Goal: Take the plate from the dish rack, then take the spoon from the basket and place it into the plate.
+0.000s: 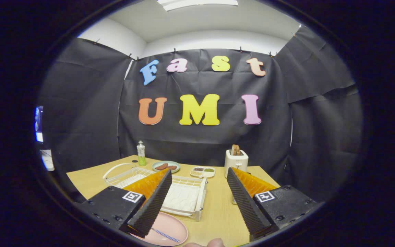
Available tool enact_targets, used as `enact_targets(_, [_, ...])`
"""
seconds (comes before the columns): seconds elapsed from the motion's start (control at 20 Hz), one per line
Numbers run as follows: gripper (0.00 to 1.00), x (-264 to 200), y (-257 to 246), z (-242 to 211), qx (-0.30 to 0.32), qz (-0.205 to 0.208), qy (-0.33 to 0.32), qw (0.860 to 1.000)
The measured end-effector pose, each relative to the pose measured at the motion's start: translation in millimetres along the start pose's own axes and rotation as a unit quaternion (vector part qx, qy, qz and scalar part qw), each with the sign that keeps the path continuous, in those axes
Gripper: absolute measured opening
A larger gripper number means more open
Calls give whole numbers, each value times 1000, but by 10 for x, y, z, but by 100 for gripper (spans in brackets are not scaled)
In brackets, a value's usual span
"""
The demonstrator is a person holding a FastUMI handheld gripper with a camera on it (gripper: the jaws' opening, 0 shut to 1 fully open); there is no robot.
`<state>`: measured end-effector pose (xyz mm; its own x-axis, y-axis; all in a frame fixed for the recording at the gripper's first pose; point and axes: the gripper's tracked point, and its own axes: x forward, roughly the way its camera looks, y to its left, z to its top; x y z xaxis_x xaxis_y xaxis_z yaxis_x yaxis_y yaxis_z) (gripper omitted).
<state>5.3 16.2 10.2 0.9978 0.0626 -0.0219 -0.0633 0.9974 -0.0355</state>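
Nearest the lens, a fingertip (214,243) of the person holding the tool pokes up at the bottom, and just above it the gripper (199,200) stands wide apart with nothing between its fingers, only bare wooden table (218,212). Under the left finger lies the pink plate (170,231), flat on the table just in front of the white dish rack (183,197), so by the look of things the plate is already out of the rack. On the plate rests a slim striped handle, blue and white, which I take to be the spoon (165,235); its bowl is hidden beneath the finger, so I cannot be sure of that. The white wire basket (123,175) sits to the left of the rack, partly behind the finger, and what it holds is not visible. Beyond the rack stand a green bottle (141,153), a small dish of food (165,166), a divided tray (203,171) and a white toaster (236,161). A spoon like this should be light, stiff and rather slippery, best pinched across the handle's middle; the plate looks smooth and breakable, and is best gripped over its rim.
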Motion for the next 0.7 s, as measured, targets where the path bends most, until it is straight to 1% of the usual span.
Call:
enact_targets(0.15, [100, -102, -115, 68, 13, -14, -16, 1000])
enact_targets(0.25, [100, -207, -197, 85, 10, -31, -31, 999])
enact_targets(0.35, [100, -357, -259, 197, 7, -44, -47, 998])
enact_targets(0.5, [100, -453, -269, 266, 4, -50, -65, 997])
enact_targets(0.7, [100, -452, -231, 312, 4, -46, -70, 996])
